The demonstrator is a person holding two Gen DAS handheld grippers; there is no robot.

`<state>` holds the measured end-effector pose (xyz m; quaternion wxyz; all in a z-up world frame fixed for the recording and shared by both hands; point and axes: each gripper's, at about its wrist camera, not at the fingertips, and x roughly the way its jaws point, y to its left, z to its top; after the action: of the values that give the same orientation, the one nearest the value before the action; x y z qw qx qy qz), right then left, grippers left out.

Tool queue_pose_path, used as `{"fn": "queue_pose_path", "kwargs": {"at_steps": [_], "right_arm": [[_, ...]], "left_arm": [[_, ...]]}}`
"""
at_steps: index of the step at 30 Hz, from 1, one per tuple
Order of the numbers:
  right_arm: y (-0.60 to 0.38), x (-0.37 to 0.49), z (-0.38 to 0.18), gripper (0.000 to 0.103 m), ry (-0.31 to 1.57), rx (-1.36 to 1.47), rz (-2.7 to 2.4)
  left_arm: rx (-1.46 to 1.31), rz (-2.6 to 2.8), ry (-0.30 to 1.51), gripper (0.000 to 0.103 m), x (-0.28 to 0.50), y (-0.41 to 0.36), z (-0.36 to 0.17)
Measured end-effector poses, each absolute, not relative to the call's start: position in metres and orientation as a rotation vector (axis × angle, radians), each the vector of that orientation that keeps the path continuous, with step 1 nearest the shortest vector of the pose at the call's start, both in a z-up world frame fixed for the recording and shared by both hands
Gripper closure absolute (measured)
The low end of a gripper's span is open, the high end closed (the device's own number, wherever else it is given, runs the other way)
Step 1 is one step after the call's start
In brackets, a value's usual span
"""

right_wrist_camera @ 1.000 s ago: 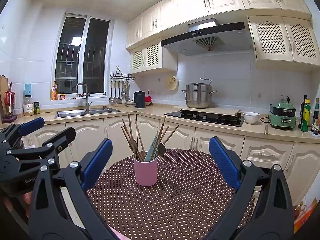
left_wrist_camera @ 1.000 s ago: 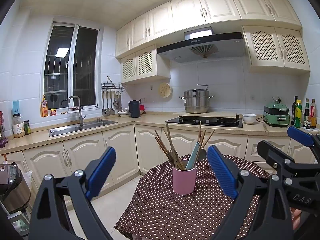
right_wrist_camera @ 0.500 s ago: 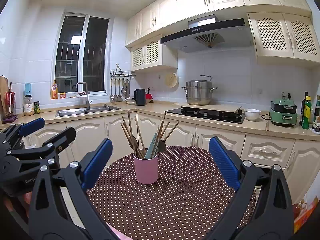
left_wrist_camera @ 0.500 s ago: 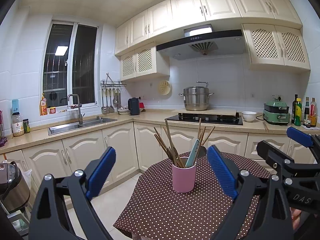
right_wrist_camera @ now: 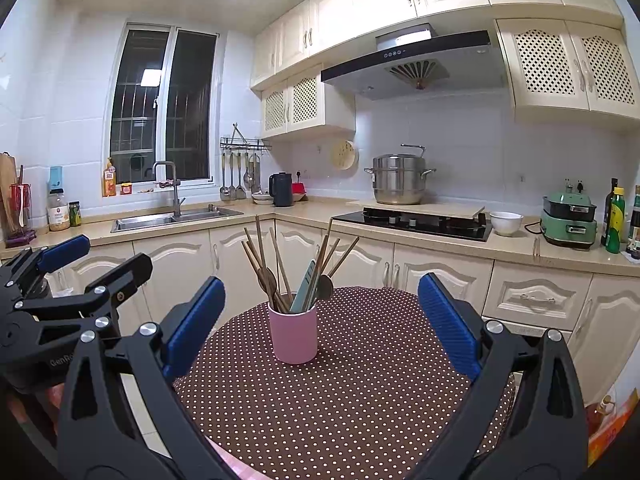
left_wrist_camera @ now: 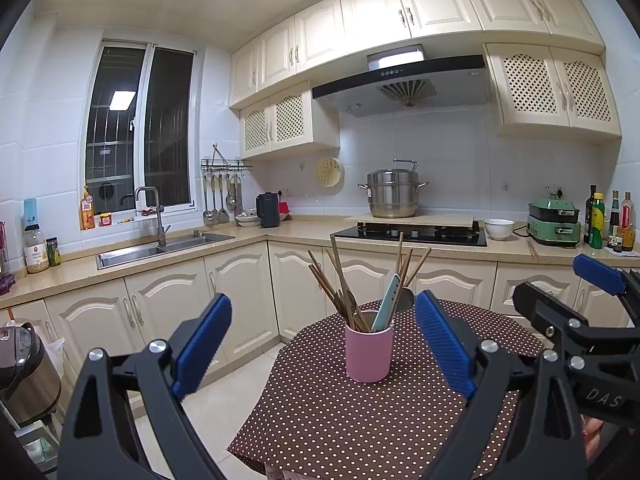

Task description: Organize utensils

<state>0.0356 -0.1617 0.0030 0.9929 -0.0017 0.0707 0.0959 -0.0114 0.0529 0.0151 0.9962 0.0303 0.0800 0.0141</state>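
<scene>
A pink cup stands upright on a round table with a brown dotted cloth. It holds several wooden chopsticks, a dark spoon and a pale green utensil. The cup also shows in the right wrist view, with its chopsticks. My left gripper is open and empty, held back from the cup. My right gripper is open and empty, also short of the cup. Each gripper shows at the edge of the other's view.
A kitchen counter runs behind the table with a sink, a hob and steel pot, a white bowl and bottles. A rice cooker stands low at the left. Tiled floor lies left of the table.
Both views have tilted up slightly, so the cup and table sit a little lower in frame. Both grippers stay open and empty.
</scene>
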Motion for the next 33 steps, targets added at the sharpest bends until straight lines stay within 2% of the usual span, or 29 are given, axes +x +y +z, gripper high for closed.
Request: {"fn": "queue_pose_path", "kwargs": {"at_steps": [33], "right_arm": [[-0.1615,0.0385,-0.0001,0.008,0.155,0.002,0.195]], "left_arm": [[0.063,0.028,0.171,0.012,-0.0074,0.0538,0.0117]]}}
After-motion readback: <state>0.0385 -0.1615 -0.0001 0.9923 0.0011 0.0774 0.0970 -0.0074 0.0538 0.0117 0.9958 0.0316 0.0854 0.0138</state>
